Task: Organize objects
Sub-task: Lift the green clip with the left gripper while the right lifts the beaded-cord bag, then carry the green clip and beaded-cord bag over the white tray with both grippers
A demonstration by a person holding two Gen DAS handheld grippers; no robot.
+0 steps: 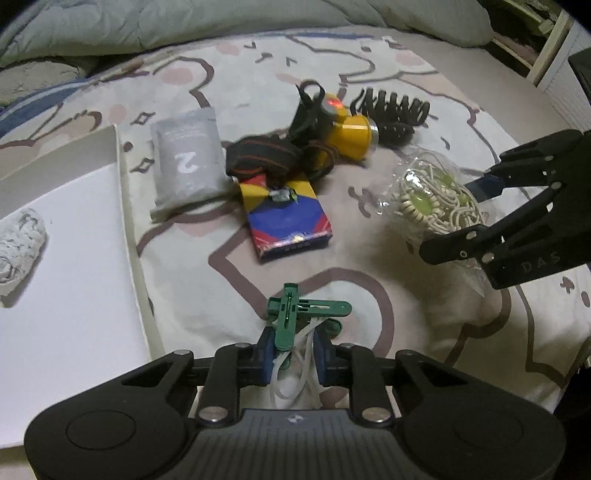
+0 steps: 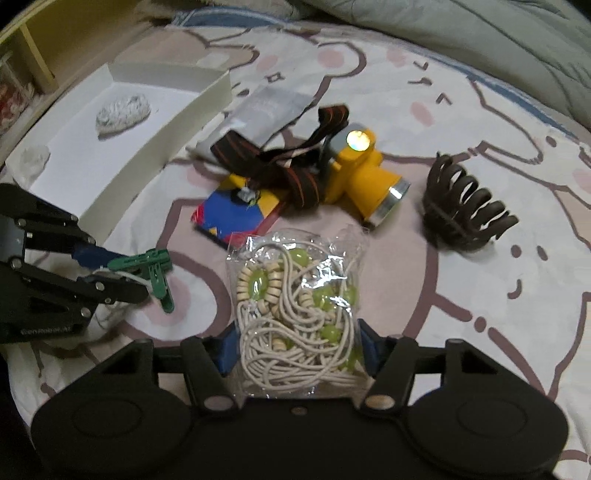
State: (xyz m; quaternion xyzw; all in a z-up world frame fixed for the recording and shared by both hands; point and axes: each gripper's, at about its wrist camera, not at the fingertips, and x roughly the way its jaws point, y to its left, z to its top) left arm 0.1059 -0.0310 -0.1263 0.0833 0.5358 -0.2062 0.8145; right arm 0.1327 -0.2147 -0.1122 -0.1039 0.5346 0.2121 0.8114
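Note:
A pair of green plastic clips (image 1: 295,310) on white string sits between the blue pads of my left gripper (image 1: 294,352), which is shut on them just above the patterned bedsheet. The right wrist view shows the same clips (image 2: 155,266) at the left. A clear bag of cream cord and green beads (image 2: 295,295) is pinched at its sides by my right gripper (image 2: 298,349). In the left wrist view that bag (image 1: 432,199) hangs at the right, off the sheet, in the right gripper (image 1: 450,219).
A shallow white box (image 1: 122,206) at the left holds a white rolled bundle (image 1: 18,251). On the sheet lie a grey pouch marked 2 (image 1: 188,162), a yellow headlamp (image 1: 351,136) with a dark strap, a blue-yellow-red card box (image 1: 288,218) and a brown hair claw (image 1: 395,110). A quilt (image 1: 221,18) lies behind.

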